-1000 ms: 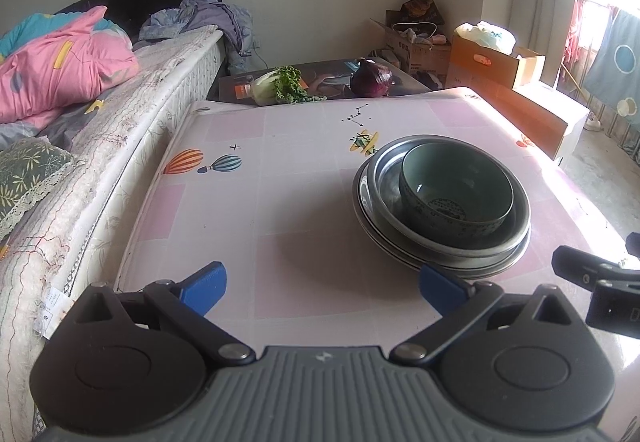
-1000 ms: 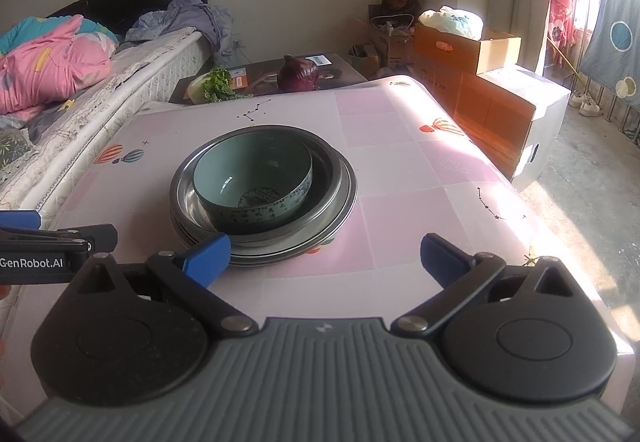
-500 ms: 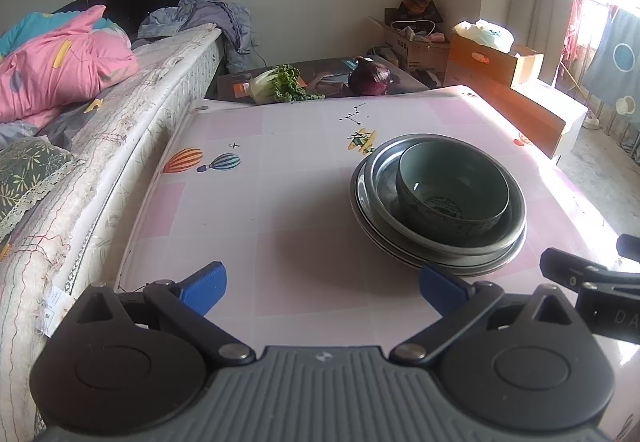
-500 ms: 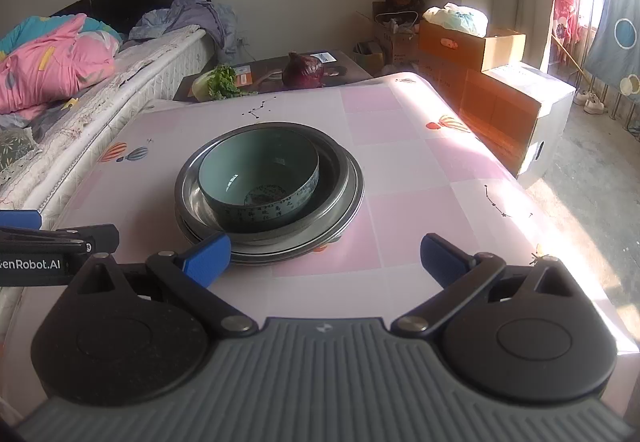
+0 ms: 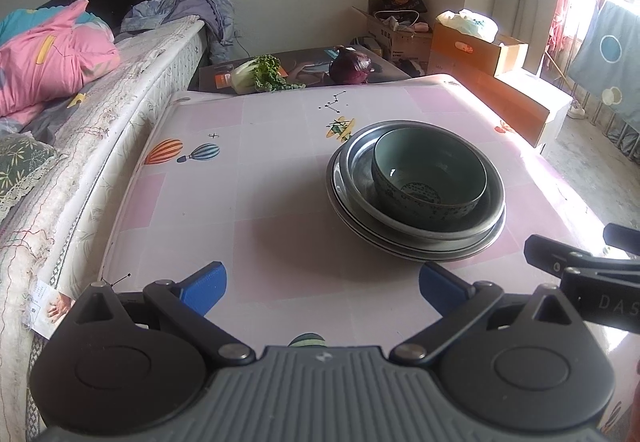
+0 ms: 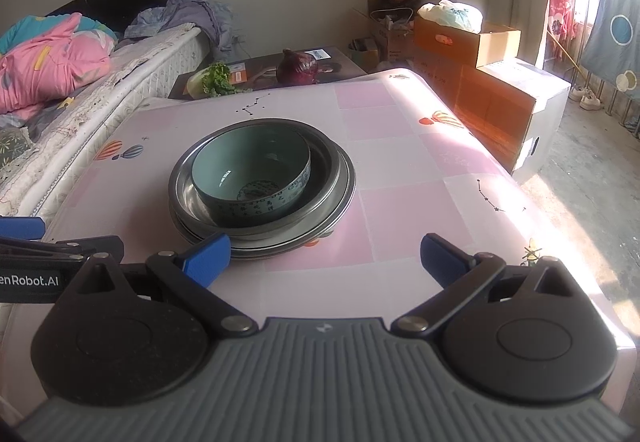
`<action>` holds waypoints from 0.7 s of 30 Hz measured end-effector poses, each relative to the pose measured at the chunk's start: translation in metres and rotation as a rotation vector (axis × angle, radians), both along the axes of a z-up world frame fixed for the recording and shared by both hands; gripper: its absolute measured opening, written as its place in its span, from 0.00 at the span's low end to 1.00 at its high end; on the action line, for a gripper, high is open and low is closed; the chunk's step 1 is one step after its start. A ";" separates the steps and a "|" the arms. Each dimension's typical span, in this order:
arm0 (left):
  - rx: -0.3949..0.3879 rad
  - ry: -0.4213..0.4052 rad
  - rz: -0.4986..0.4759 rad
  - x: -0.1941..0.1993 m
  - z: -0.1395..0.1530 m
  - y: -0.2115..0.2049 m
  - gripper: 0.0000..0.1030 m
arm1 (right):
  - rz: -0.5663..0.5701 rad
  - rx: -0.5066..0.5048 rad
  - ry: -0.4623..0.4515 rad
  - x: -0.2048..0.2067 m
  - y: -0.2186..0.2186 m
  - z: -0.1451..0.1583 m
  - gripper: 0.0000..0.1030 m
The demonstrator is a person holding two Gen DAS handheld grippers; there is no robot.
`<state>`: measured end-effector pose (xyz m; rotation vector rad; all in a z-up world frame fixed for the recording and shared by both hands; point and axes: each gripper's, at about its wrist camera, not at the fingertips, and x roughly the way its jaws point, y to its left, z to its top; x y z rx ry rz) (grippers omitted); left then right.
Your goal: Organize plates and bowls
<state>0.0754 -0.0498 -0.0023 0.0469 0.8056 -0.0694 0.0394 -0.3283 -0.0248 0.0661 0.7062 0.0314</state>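
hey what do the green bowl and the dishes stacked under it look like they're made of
The green bowl looks like glazed ceramic: a glossy teal inside with a small highlight, and a printed pattern band around its outer wall. The dishes beneath it look like metal, probably stainless steel: grey, thin-rimmed, with a dull brushed sheen. Both are judged by look only.

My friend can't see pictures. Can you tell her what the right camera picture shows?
A green bowl sits inside stacked metal plates on a pink table. The right claw is open and empty, close in front of them.
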 end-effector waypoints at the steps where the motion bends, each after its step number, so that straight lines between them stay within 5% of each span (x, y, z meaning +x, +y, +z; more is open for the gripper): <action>1: 0.000 0.002 0.000 0.000 0.000 0.000 1.00 | -0.001 0.000 0.000 0.000 0.000 0.000 0.99; 21: -0.001 0.021 0.007 0.001 -0.002 0.003 1.00 | 0.002 -0.006 0.008 0.000 0.001 0.000 0.99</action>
